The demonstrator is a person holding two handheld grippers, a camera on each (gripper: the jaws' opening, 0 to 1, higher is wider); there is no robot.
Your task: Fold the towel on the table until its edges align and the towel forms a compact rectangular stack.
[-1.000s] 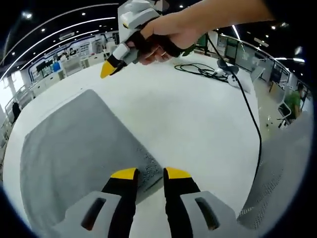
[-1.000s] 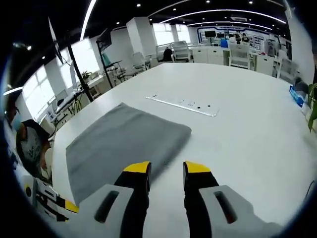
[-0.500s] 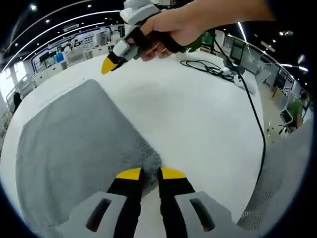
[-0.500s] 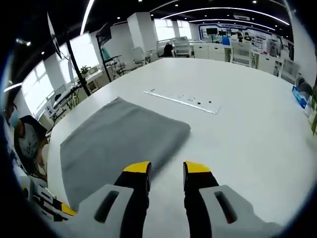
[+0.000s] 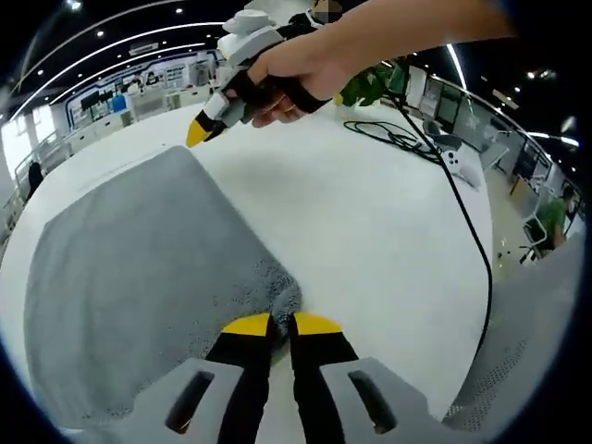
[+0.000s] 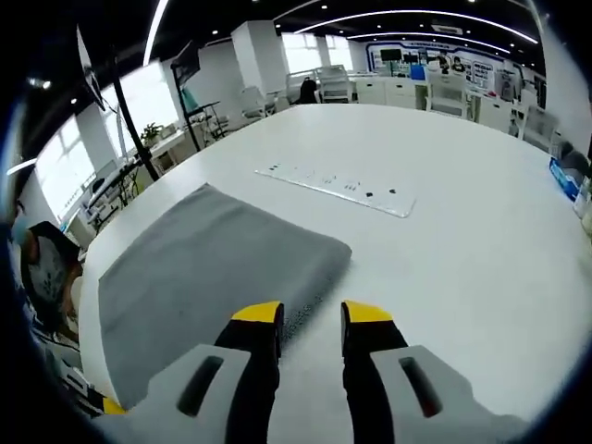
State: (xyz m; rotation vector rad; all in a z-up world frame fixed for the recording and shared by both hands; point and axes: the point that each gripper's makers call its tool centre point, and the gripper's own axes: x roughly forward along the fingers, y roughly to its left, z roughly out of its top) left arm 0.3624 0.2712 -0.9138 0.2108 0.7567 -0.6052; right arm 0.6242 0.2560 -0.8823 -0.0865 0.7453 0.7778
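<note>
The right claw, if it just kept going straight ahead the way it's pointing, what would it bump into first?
Probably the grey towel. The right claw is open, its jaws aimed down at the towel's near edge where it meets the white table. Depth is hard to judge, so it might touch bare table just beside that edge.

The towel (image 5: 139, 268) is viewed close along its near corner in the left gripper view; its edge (image 6: 213, 277) is viewed from slightly higher in the right gripper view; towel and table (image 6: 444, 250) are shared.
</note>
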